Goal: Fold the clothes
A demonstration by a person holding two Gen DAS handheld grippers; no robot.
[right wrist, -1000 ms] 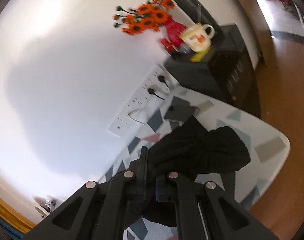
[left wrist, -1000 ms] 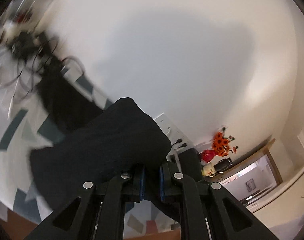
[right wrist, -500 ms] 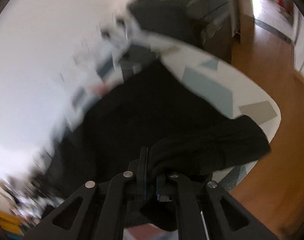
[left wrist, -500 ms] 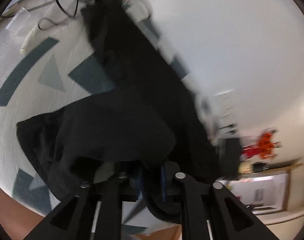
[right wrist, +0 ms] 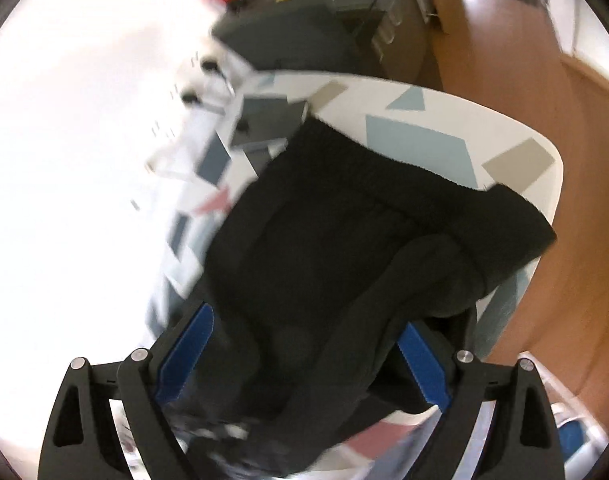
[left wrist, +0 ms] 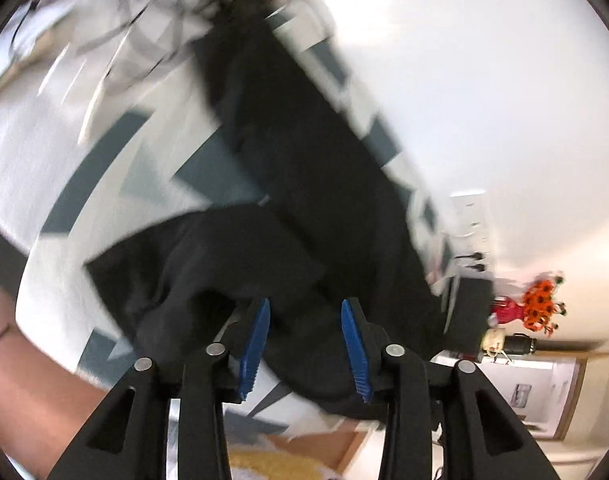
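Observation:
A black garment (left wrist: 304, 184) lies stretched along a table covered with a white cloth (left wrist: 64, 168) printed with teal and grey shapes. Its near end is folded over into a thick hump (left wrist: 208, 264). My left gripper (left wrist: 306, 340) hovers low over that end. Its jaws are opening, and the blue pads (left wrist: 256, 344) stand clear of the cloth between them. In the right wrist view the garment's ribbed hem (right wrist: 384, 168) reaches the table's rounded end (right wrist: 544, 168). My right gripper (right wrist: 304, 356) is spread wide and still opening, with loose black folds between its pads.
Tangled cables (left wrist: 144, 28) lie at the table's far end. Wall sockets (left wrist: 472, 224) sit along the white wall. A dark cabinet (right wrist: 304, 36) with a red vase of orange flowers (left wrist: 540, 308) stands beyond the table. Wooden floor (right wrist: 544, 80) runs past the rounded table edge.
Both grippers came down toward the table while shut on the black garment, then opened and let go. The lifted edge now rests folded over the rest of the garment.

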